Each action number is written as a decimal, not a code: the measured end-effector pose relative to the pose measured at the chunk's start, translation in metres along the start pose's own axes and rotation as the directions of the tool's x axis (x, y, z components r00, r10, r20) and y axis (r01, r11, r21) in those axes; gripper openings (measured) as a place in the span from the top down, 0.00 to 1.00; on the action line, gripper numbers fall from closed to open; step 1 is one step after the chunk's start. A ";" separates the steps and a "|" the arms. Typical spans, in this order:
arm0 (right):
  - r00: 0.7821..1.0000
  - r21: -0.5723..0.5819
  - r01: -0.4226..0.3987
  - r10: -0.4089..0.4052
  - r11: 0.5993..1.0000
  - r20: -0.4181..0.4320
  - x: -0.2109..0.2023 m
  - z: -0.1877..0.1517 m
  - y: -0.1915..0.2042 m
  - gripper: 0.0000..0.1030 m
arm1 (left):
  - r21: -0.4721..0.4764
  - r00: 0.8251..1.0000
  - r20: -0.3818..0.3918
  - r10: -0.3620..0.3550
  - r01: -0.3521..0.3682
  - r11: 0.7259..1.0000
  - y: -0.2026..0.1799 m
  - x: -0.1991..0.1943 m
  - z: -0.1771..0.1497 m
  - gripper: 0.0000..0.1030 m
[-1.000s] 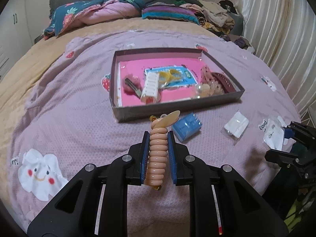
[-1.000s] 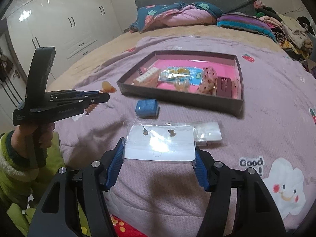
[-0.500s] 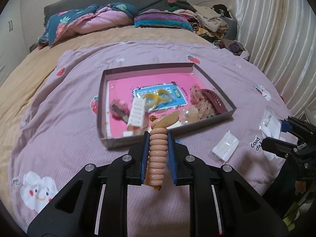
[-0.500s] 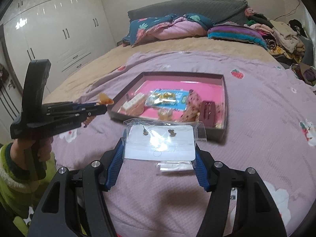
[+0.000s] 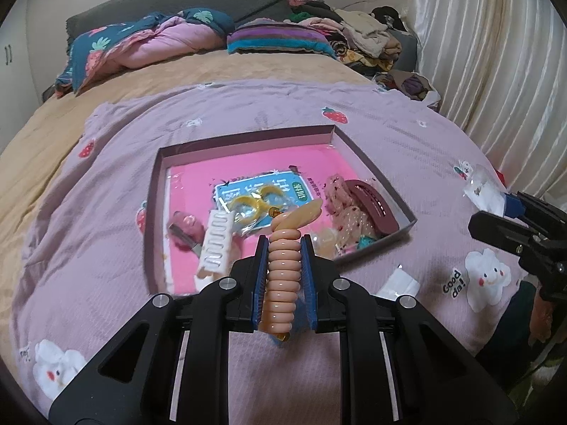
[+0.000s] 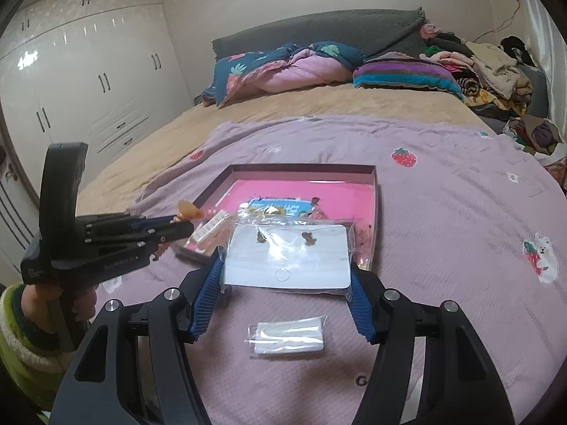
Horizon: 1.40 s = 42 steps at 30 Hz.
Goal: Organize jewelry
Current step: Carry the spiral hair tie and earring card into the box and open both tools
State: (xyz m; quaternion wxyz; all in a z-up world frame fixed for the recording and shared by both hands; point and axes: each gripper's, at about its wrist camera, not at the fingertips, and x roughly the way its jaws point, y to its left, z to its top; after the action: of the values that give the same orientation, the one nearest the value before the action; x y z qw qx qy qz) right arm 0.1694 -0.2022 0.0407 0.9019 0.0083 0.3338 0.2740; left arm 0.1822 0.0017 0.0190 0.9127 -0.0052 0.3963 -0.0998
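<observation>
My left gripper (image 5: 283, 265) is shut on a peach coiled hair tie (image 5: 281, 276) and holds it above the near edge of the dark box (image 5: 244, 138) with a pink floor. The box holds a white comb clip (image 5: 217, 244), a blue card with yellow rings (image 5: 262, 198), a maroon hair claw (image 5: 372, 205) and other pieces. My right gripper (image 6: 287, 272) is shut on a clear bag with an earring card (image 6: 287, 258), held above the bed before the box (image 6: 304, 168). The left gripper (image 6: 106, 241) shows at the left of the right wrist view.
A small clear packet (image 6: 288, 334) lies on the purple blanket (image 6: 443, 212) below the right gripper; it also shows in the left wrist view (image 5: 398, 281). Pillows and piled clothes (image 5: 354, 39) lie at the bed's far end. Wardrobes (image 6: 88, 81) stand at left, curtains (image 5: 496, 53) at right.
Both grippers have risen and moved forward towards the box, each keeping its load. The blue block near the box is now hidden behind the left gripper.
</observation>
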 end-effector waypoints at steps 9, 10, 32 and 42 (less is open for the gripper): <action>1.000 0.018 0.014 -0.014 1.000 0.013 0.011 0.018 -0.010 0.40 | -0.009 1.000 -0.020 -0.013 0.013 1.000 -0.002 0.021 0.011 0.89; 1.000 0.019 0.015 -0.015 1.000 0.013 0.013 0.020 -0.011 0.40 | -0.009 1.000 -0.023 -0.015 0.015 1.000 -0.002 0.023 0.012 0.89; 0.993 -0.013 0.071 -0.072 0.997 -0.097 0.095 0.041 -0.021 0.40 | -0.058 0.996 -0.088 -0.019 0.014 0.998 0.014 0.068 0.010 0.89; 0.974 -0.007 0.066 -0.066 0.998 -0.215 0.148 0.030 -0.025 0.38 | -0.062 0.996 -0.084 -0.010 0.005 0.998 0.021 0.063 0.005 0.89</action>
State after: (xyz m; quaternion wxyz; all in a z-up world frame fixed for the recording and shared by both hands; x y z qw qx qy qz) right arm 0.2923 -0.1442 -0.0288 0.8691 -0.0323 0.4295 0.2431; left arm 0.2315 0.0104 -0.0253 0.8942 -0.0305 0.4373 -0.0912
